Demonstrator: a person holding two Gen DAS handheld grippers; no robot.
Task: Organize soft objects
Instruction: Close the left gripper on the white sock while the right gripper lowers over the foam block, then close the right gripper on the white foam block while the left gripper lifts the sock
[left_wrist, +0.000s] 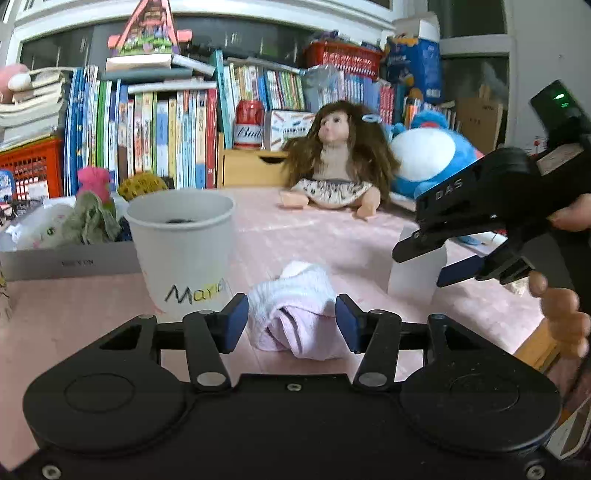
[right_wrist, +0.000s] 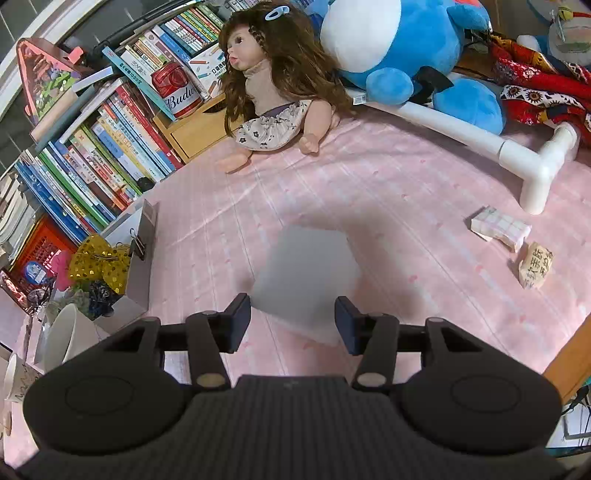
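The left gripper (left_wrist: 291, 319) stands partly open with the rolled pink-and-white cloth (left_wrist: 297, 314) lying between its pads on the pink tabletop (left_wrist: 332, 236); the pads look beside it, not pressing. The roll's long axis runs away from the claw, slightly leftward. The right gripper (right_wrist: 292, 319), also partly open, straddles a white foam block (right_wrist: 306, 273) without visibly squeezing it. The left hand is clearly nearer the cloth.
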